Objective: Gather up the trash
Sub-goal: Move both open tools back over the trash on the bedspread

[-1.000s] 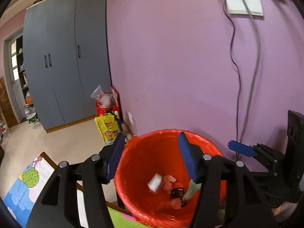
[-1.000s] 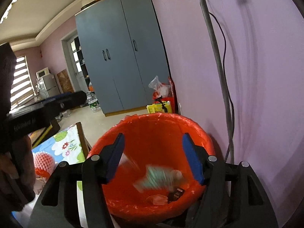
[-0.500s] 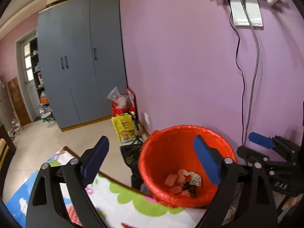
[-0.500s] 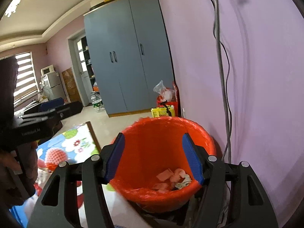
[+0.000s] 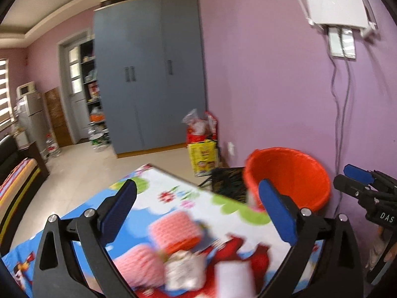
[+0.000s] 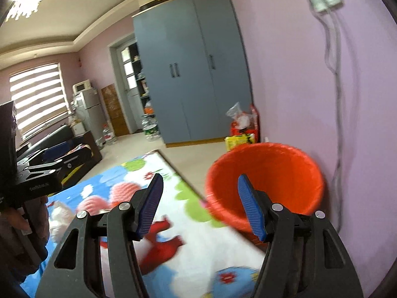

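Note:
The orange bin (image 5: pixel 290 173) stands against the purple wall past the table's far corner, its inside hidden from here. My left gripper (image 5: pixel 198 208) hovers over the cartoon-print tablecloth (image 5: pixel 173 193), its jaws opening wide with nothing between them. Below it lie two pink foam nets (image 5: pixel 176 231) and blurred crumpled white paper (image 5: pixel 184 270). My right gripper (image 6: pixel 201 207) is open and empty, with its right pad in front of the bin (image 6: pixel 268 173). The pink nets (image 6: pixel 121 191) show to its left.
A blue-grey wardrobe (image 5: pixel 148 74) fills the far wall, with red and yellow bags (image 5: pixel 201 144) beside it. Cables (image 5: pixel 340 114) hang down the wall behind the bin. A dark stool (image 5: pixel 225 181) stands between table and bin. A sofa (image 5: pixel 17 173) is at the left.
Both grippers have drawn back from above the bin to over the table. The left jaws have spread much wider. The trash inside the bin has dropped out of sight.

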The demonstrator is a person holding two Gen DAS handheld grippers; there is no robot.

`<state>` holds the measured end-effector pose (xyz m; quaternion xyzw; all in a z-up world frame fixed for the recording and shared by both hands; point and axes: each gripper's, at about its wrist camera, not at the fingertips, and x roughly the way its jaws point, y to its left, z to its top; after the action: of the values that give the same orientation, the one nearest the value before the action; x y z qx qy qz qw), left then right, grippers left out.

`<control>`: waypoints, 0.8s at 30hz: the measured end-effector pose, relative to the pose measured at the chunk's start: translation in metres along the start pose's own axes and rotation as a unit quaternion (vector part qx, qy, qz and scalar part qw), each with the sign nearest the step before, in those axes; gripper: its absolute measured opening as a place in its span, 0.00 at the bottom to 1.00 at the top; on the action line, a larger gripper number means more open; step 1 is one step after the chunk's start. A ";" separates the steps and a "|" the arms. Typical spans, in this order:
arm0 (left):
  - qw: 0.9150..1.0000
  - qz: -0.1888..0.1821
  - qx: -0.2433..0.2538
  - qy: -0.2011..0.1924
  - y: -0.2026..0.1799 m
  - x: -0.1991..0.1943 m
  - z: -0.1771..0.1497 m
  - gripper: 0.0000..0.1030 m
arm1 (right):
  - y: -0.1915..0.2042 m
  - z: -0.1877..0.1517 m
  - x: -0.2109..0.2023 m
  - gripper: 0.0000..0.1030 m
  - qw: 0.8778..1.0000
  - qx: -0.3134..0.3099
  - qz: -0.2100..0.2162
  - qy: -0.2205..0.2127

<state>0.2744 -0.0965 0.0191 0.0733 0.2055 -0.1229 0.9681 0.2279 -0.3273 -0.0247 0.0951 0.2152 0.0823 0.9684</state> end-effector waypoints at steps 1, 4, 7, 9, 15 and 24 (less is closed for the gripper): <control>1.000 0.009 -0.002 0.001 0.011 -0.006 -0.004 0.93 | 0.011 -0.002 0.001 0.60 1.000 -0.002 0.006 0.003; 0.999 0.037 -0.005 0.003 0.044 -0.024 -0.019 0.93 | 0.046 -0.009 0.006 0.60 1.000 -0.007 0.026 0.015; 0.998 0.054 -0.018 0.010 0.076 -0.039 -0.035 0.93 | 0.083 -0.019 0.013 0.60 0.998 -0.016 0.046 0.026; 0.998 0.059 -0.027 0.015 0.090 -0.047 -0.045 0.93 | 0.109 -0.027 0.017 0.60 0.997 -0.026 0.058 0.036; 0.996 0.083 -0.036 0.025 0.128 -0.056 -0.062 0.93 | 0.173 -0.047 0.035 0.60 0.993 -0.059 0.073 0.070; 0.995 0.093 -0.025 0.023 0.191 -0.040 -0.058 0.88 | 0.208 -0.063 0.070 0.59 0.993 -0.041 0.024 0.106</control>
<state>0.2687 0.1064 0.0011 0.0706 0.2232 -0.0250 0.9719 0.2383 -0.1025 -0.0632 0.0514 0.3110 0.1235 0.9409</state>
